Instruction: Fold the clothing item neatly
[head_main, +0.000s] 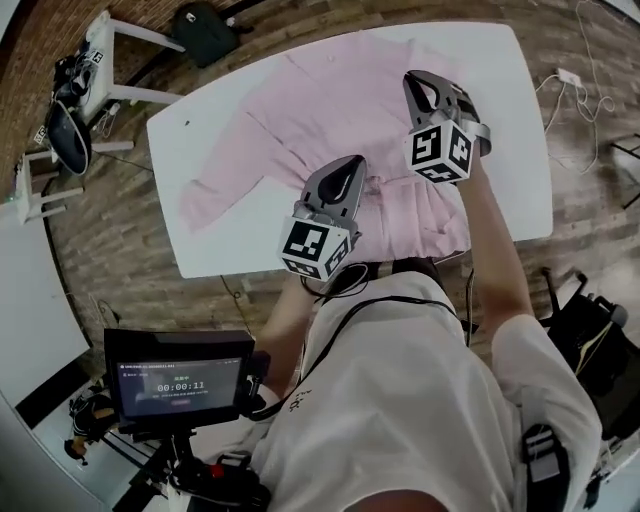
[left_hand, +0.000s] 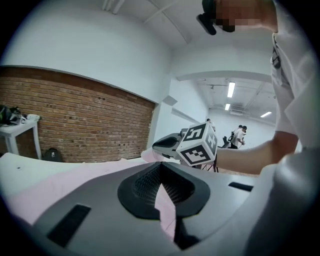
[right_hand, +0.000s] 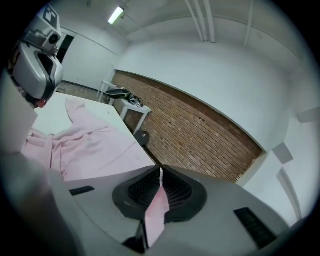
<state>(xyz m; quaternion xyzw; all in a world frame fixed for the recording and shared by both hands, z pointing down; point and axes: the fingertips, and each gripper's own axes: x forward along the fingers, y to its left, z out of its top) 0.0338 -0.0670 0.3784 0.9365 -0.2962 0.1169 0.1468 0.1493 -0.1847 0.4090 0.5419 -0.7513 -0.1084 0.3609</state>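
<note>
Holding a fold of pink cloth, the left tool (left_hand: 161, 186) has its jaws shut tight on the shirt (head_main: 310, 110); the fabric comes out between the ribbed pads and hangs toward the camera. Right tool (right_hand: 160, 186) the same: jaws narrow, a strip of the same pink cloth pinched between them and trailing down.

Head view: shirt lies spread on the white desk (head_main: 505, 130), collar end toward the far edge, one sleeve (head_main: 205, 200) reaching out to the left near the desk's left corner. Near end of the shirt is gathered in loose folds at the desk's near edge, under and between the two tools. Left tool sits at the near edge, about mid-desk; right tool is further over the desk and to the right, above the cloth (its marker cube faces the camera). Both point away from the person (head_main: 420, 400), who stands at the near edge in a pale top.

Surroundings: wooden floor (head_main: 110, 250); a black bag (head_main: 205, 32) on it beyond the desk's far-left corner; a small white side table (head_main: 105, 75) at the left with dark gear on it; a screen (head_main: 180, 385) on a stand at lower left showing a timer. Brick wall (left_hand: 75, 120) runs behind the desk in both tool views
</note>
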